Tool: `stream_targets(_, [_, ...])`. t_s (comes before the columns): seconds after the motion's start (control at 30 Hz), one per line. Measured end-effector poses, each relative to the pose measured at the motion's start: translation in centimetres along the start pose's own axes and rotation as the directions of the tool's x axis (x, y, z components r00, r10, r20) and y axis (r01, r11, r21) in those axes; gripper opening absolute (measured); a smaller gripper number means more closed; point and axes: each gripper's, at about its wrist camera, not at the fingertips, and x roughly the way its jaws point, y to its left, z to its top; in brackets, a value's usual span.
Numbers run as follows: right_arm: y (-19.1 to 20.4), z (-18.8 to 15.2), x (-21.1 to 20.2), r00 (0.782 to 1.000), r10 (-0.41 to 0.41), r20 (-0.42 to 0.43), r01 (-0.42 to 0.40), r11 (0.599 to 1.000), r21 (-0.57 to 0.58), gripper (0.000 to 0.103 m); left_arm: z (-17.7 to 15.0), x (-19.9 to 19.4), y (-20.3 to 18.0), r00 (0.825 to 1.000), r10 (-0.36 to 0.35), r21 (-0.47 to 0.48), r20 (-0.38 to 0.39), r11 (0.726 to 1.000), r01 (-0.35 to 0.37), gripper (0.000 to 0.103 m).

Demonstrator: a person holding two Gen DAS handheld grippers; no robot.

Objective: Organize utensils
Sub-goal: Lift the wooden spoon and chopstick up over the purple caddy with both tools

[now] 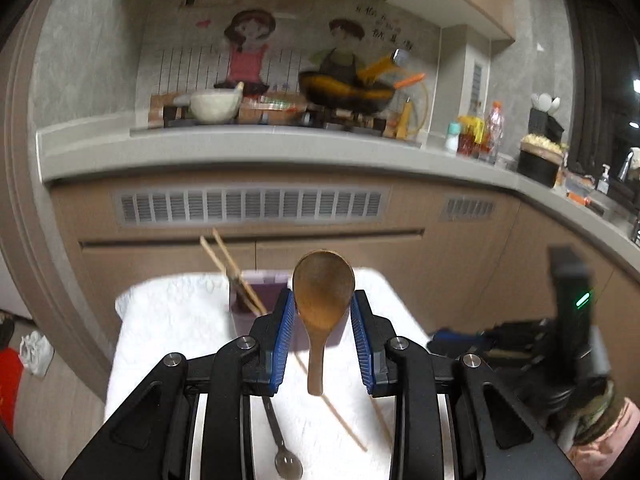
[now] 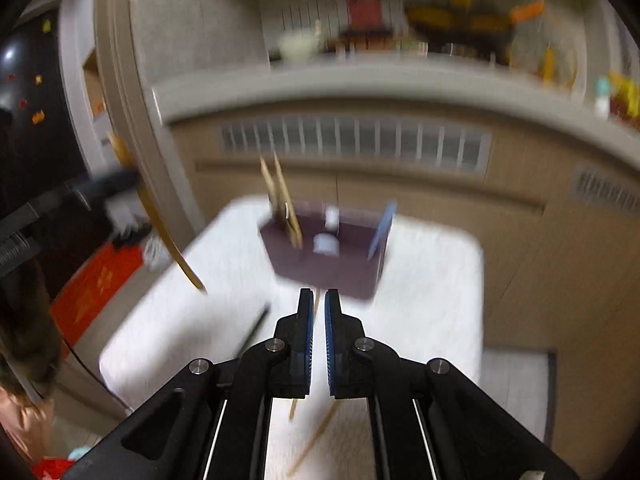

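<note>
while gripped: wooden spoon (image 1: 323, 300)

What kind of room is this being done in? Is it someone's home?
Most likely a home kitchen. A grey countertop runs along the wall with a wok and a pale pot on the stove, sauce bottles further along, and a cartoon mural of two cooks behind.

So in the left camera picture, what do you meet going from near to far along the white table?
Metal spoon → tongs shut on the wooden spoon → purple box with chopsticks → kitchen counter.
</note>
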Motion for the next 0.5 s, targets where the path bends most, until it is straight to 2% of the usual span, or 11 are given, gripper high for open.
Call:
stream_targets(0.03, [-0.3, -1.4, 2.0, 0.999, -0.022, -0.046, 0.022, 1.0, 0.013, 0.021, -0.8, 0.7, 0.2, 1.0, 0.005, -0.007, -0.022, 1.0, -0.005, 0.03])
stream_targets(0.1, [-0.6, -3.8, 5.1, 0.991, -0.053, -0.122, 0.058, 0.998, 0.034, 0.021, -2.3, 1.9, 0.6, 0.998, 0.006, -0.024, -0.063, 1.0, -0.008, 0.03])
stream_targets(0.2, [-0.9, -6.9, 8.9, 0.976, -0.057, -0.211, 0.077, 0.993, 0.087, 0.021, -4.9, 3.9, 1.0, 0.992, 0.025, -0.048, -0.124, 0.998, -0.031, 0.03])
stream_targets(0.3, [-0.7, -8.6, 11.1, 0.965, -0.093, -0.243, 0.12, 0.988, 0.101, 0.026, -6.9, 5.3, 1.4, 0.985, 0.024, -0.084, -0.169, 0.996, -0.038, 0.03])
stream_targets(0.37, [-0.7, -9.2, 12.2, 0.959, -0.102, -0.266, 0.139, 0.983, 0.123, 0.033, -7.9, 6.0, 1.7, 0.982, 0.025, -0.098, -0.189, 0.994, -0.044, 0.03])
stream_targets(0.5, [-0.4, -9.6, 13.0, 0.955, -0.132, -0.265, 0.171, 0.976, 0.131, 0.034, -8.9, 6.7, 1.6, 0.976, 0.023, -0.106, -0.215, 0.993, -0.047, 0.03])
